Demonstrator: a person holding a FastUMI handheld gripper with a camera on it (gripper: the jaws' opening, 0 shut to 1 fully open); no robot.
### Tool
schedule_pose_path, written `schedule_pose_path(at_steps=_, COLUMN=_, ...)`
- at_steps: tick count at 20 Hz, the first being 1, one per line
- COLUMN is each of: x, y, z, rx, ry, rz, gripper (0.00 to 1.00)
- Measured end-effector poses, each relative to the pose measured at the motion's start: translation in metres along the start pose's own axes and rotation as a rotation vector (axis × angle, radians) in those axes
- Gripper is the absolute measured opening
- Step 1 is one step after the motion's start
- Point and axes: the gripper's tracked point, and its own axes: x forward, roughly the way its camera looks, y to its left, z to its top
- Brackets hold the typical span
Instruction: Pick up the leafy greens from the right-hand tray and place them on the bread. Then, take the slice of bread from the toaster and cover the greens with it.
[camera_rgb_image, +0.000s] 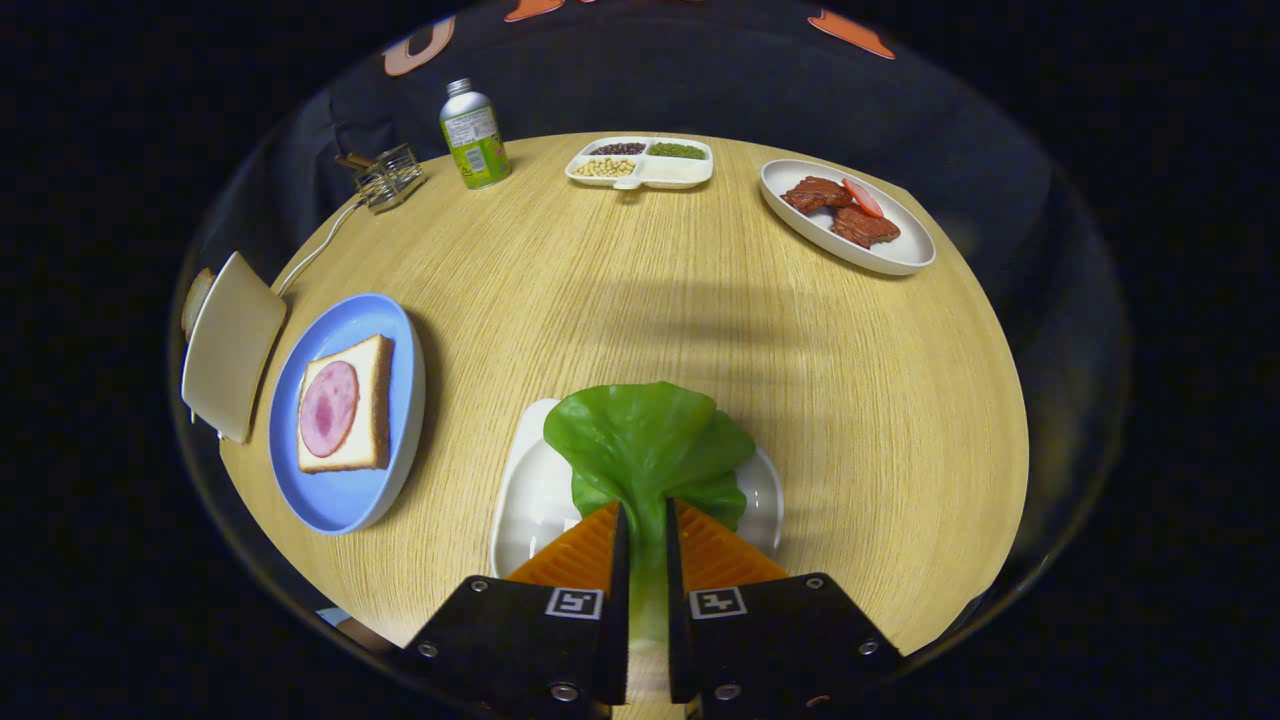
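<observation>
The leafy greens (648, 450) fanned out bright green at lower centre over a white tray (530, 490), while the bread (346, 405), topped with ham, lay flat at left, beside the cream toaster (232, 345).

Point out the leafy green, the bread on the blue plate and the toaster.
leafy green (645, 440): gripper view, leaf blade, stem pinched between the fingers.
bread (372, 410): gripper view, white crumb beside the ham.
toaster (230, 345): gripper view, flat side panel.

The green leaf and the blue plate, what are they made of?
The green leaf, pinched between the gripper's fingers, looks like soft plastic or rubber: very even colour, smooth sheen. The blue plate looks like matte plastic or glazed ceramic; I cannot tell which.
</observation>
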Motion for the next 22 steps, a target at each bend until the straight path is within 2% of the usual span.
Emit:
schedule_pose_path(at_steps=2, x=0.0, y=-0.001, z=0.0, rx=0.014, ry=-0.006, rz=0.004, gripper=0.08)
schedule_pose_path(at_steps=4, x=-0.006, y=0.007, z=0.0, rx=0.042, ry=-0.007, rz=0.039, gripper=0.04)
schedule_pose_path(at_steps=13, x=-0.048, y=0.05, z=0.028, rx=0.038, ry=-0.114, rz=0.142, gripper=0.04)
schedule_pose_path(at_steps=22, x=-0.078, y=0.128, z=0.059, rx=-0.061, ry=-0.178, rz=0.242, gripper=0.04)
